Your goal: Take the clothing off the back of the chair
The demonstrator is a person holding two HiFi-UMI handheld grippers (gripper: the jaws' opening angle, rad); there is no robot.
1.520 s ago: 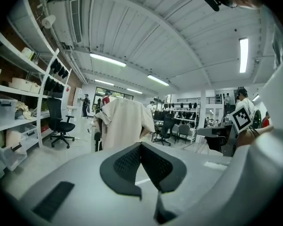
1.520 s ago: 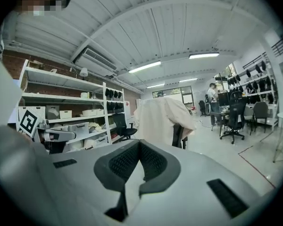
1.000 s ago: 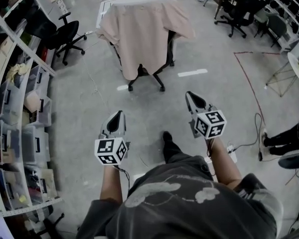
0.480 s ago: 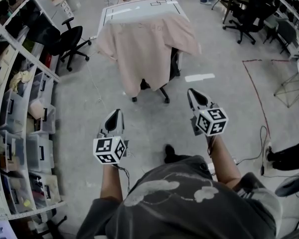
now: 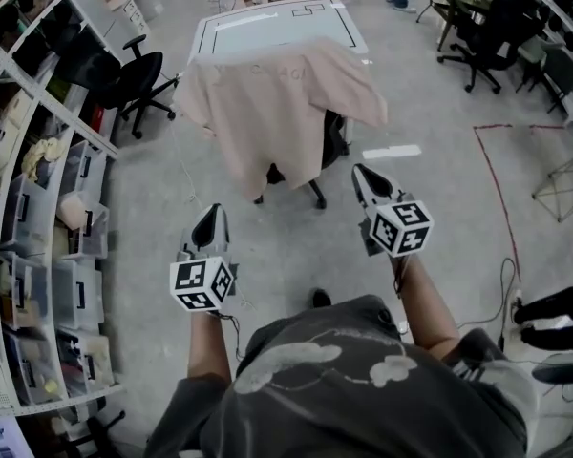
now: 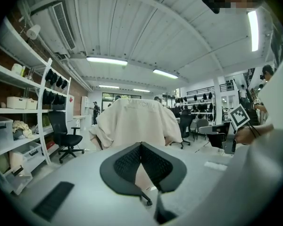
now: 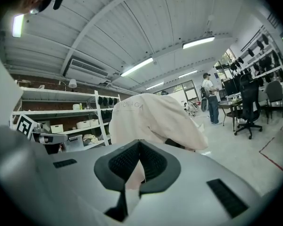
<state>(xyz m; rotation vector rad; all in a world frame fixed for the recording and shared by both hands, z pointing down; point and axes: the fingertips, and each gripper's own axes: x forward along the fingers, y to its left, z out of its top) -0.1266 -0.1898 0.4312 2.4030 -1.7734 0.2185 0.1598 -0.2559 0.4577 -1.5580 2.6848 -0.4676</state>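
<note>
Over the last second the beige shirt [image 5: 282,108] had drawn closer and lower in the head view. The strip of bare floor [image 5: 286,256] between its hem and the two claws had shrunk to very little, so the person had evidently walked up to it with both claws carried ahead. The shirt was draped over the back of a black office chair [image 5: 335,141], collar on top and sleeves hanging off either side. Its hem reached down near the wheeled base, and it looked undisturbed. The left claw [image 5: 213,212] pointed at the shirt's lower left. The right claw [image 5: 362,172] sat just beside its right edge in the head view, yet both gripper views showed the shirt ahead of the tips, untouched. Each claw had its jaws pressed together with nothing between them. My reading was that the approach was nearly finished but no grasp had begun. The jaws would need to part before they could pinch the cloth, likely up at the shoulders. Behind the chair stood a white counter [image 5: 277,22], and shelving [image 5: 48,189] with storage bins lined the left side
</note>
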